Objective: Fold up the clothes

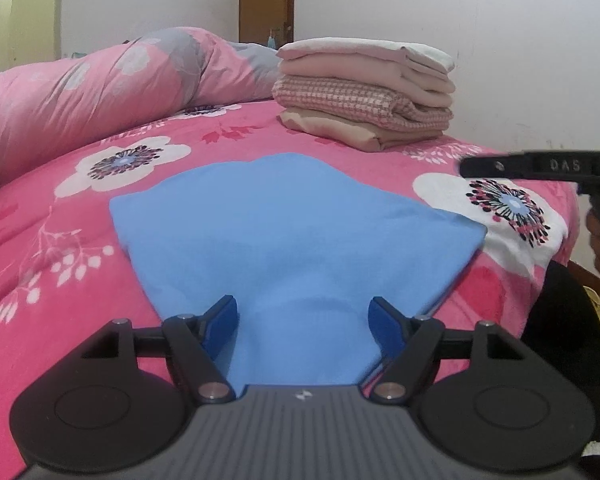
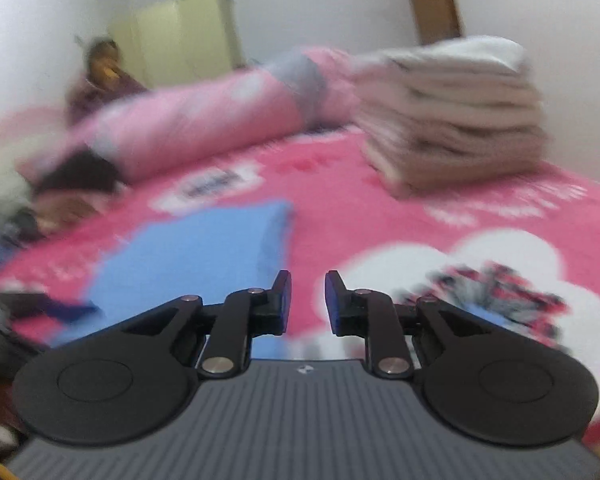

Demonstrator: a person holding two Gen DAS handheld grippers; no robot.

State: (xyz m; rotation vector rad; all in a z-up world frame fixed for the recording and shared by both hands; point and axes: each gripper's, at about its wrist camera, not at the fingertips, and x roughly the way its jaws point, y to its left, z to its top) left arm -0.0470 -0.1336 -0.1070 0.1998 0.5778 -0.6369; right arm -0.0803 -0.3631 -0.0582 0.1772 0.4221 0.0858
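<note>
Now we see stack of folded beige and pink cloths (image 1: 364, 92) at far side of pink floral bedspread (image 1: 40, 264). Smooth blue garment (image 1: 292, 240) flat before us, part-folded maybe. Left gripper (image 1: 302, 320) wide open over near edge; right gripper (image 2: 308, 300) narrowly open, empty.

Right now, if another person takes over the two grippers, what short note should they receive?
Left gripper: open, low over the near edge of the blue cloth, holding nothing.
Right gripper: jaws apart with a narrow gap, empty, above the pink bedcover beside the cloth.
Done: a stack of folded clothes sits at the far side.
Left: the blue cloth lies partly folded; finish it and stack it.
</note>
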